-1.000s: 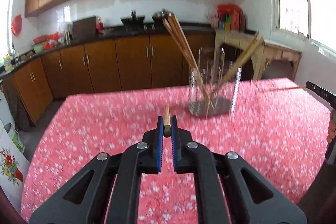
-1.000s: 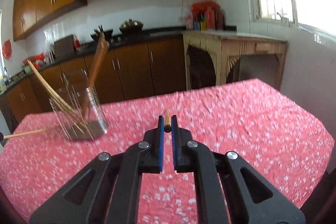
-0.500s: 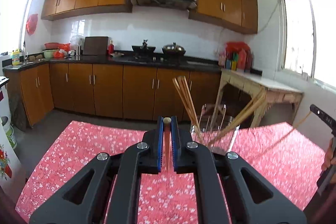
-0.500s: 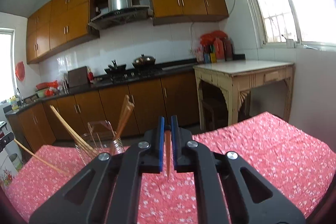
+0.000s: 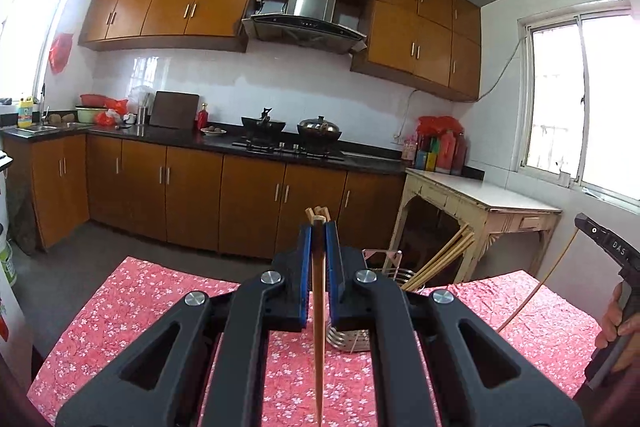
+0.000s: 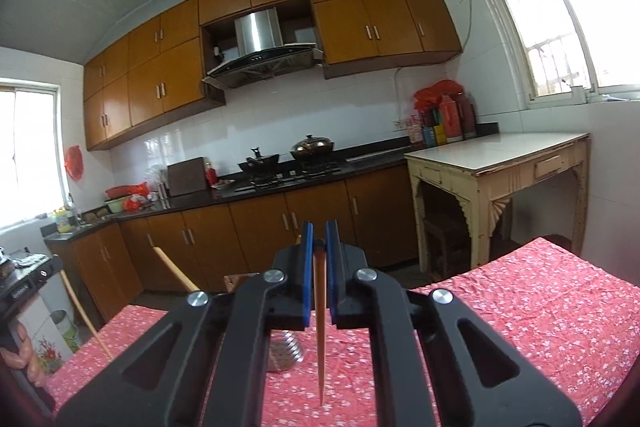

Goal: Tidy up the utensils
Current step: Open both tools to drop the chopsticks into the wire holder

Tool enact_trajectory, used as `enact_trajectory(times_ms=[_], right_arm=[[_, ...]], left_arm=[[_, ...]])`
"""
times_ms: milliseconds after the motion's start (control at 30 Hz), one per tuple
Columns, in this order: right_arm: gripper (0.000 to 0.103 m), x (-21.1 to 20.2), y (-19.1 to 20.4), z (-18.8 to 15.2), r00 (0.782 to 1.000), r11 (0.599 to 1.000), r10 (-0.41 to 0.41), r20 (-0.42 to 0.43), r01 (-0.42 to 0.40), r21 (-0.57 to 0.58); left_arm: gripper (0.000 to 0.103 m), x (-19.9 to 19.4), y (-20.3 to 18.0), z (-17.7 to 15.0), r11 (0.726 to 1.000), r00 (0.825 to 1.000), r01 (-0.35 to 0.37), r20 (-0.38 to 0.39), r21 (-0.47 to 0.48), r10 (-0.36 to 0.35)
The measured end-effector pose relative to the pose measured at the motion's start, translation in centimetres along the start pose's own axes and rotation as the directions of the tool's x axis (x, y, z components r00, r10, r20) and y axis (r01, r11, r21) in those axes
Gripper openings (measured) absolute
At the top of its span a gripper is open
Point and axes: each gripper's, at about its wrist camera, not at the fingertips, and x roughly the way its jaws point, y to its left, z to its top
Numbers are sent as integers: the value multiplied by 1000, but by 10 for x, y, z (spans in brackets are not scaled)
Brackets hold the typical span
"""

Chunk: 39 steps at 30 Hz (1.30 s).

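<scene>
Chopstick (image 5: 318,327), slim tapered wood, pinched in left gripper (image 5: 319,239).

Utensil holder (image 5: 384,269): lower body hidden behind left gripper (image 5: 319,251); in right wrist view only a sliver of its base (image 6: 285,355) shows. Left chopstick (image 5: 318,327) runs off bottom edge. Right gripper (image 5: 608,251) cut by frame edge.

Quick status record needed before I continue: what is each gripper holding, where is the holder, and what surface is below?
left gripper: shut on one wooden chopstick, tip pointing down
right gripper: shut on another thin wooden chopstick, tip down
holder: clear-sided wire utensil holder with several chopsticks leaning inside, mostly hidden behind the left gripper
surface: red floral tablecloth
</scene>
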Motion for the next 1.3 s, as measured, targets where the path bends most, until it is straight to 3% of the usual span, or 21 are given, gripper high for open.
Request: enact_trajectory(times_ms=[167,367,467,633,867,1233,1267,1300], right_arm=[[7,3,16,31,996,997,70,49,-71,29],[7,24,47,76,983,994,108,149,-110,7],[7,50,58,84,982,994,103,160,-105,5],[7,100,73,72,988,996,87,130,-86,-19],[7,151,77,45,993,995,101,66,-101,-4],[8,199,70,2,994,997,81,-74,-80,8],[10,201,70,0,995,998,55,-84,-56,-7],[20,201,69,0,995,999,41,-89,-42,-17]], left_arm=[[7,9,-10,27,1000,999,17,37,-12,-17],[7,25,-30,74,999,989,4,148,-33,1],[7,41,-43,87,999,977,-28,210,-34,35],[7,79,-53,89,996,972,-44,227,-77,60],[7,133,-56,61,995,983,-74,162,-66,84],[7,167,-44,29,996,997,-63,46,-70,67],[8,167,-42,27,995,996,-73,37,-67,75],[10,167,-41,27,995,996,-78,31,-64,80]])
